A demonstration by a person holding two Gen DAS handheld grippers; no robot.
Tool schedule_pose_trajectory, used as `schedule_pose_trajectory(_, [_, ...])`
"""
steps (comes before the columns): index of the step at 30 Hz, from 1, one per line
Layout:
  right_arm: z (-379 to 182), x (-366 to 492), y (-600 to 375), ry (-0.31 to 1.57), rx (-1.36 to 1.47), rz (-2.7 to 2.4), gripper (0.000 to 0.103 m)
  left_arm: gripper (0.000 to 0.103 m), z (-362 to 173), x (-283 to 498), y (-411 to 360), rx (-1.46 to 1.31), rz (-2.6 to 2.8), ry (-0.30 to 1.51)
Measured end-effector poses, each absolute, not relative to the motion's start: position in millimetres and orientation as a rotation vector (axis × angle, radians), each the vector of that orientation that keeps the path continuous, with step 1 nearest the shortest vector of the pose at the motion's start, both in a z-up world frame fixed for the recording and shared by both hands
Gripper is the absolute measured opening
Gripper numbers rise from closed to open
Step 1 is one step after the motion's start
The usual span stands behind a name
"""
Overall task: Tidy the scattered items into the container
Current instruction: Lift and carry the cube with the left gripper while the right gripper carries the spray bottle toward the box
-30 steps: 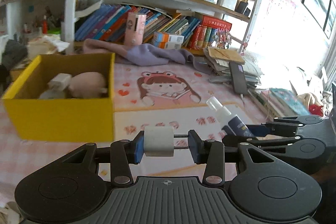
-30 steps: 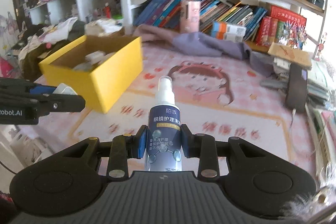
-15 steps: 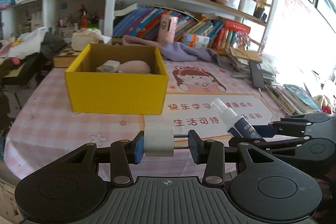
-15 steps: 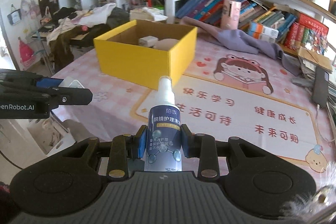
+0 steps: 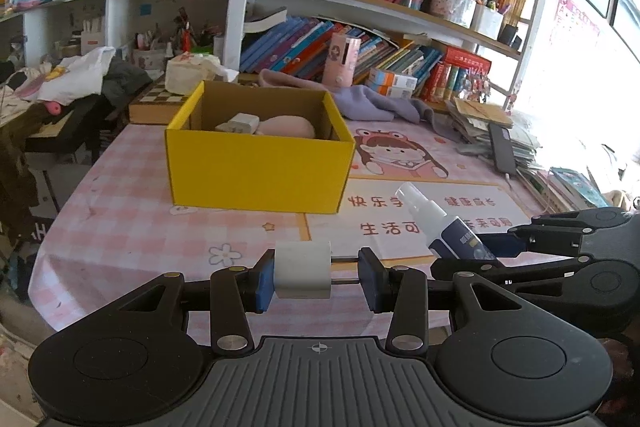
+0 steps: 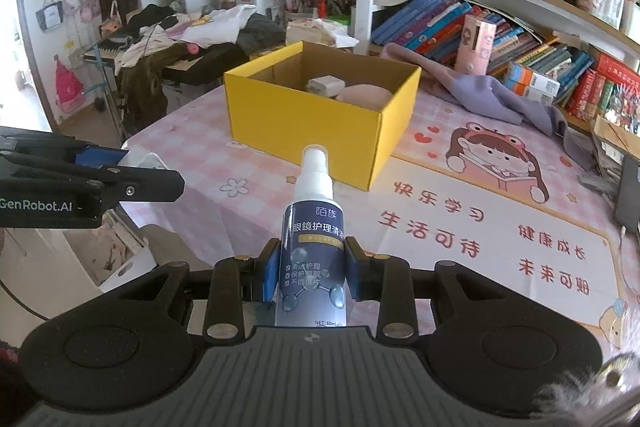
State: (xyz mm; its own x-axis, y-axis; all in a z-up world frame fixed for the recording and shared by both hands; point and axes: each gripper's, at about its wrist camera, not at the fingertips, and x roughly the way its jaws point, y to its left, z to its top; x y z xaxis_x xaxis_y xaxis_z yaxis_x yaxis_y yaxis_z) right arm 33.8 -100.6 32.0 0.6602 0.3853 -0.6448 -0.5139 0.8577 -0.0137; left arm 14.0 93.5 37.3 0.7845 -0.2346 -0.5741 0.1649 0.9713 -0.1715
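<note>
Bottle (image 6: 310,251): small plastic spray bottle, dark blue label, white nozzle. Looks light, rigid and a bit slick, so hold it mid-body, as the right gripper (image 6: 312,269) does now, pads clamped on the label, nozzle pointing forward. The left gripper (image 5: 316,277) is closed on a white block (image 5: 303,271), likely light, stiff. Both are held above the table's near edge, short of the yellow box (image 5: 258,167), which already holds two items.

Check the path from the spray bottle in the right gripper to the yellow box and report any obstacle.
Nothing visible blocks it. The spray bottle faces bare tablecloth up to the yellow box, whose top is open, with a white block and a pink item inside.
</note>
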Motion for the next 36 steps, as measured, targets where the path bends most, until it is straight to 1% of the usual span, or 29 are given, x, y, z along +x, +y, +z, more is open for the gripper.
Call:
schedule_pose_trajectory(15, [29,55,-69,0.688,-0.229,0.595,0.031,0.041,24,34,113,-0.126,-0.164,0.699])
schedule_pose_trajectory(29, [28,120,-48,0.675,-0.216,0.660,0.031,0.041,20,91,124,-0.099,-0.149,0.735])
schedule_pose_trajectory(36, [46,165,-51,0.676,-0.100,0.693,0.031,0.041,44,134,129,-0.072,-0.178,0.659])
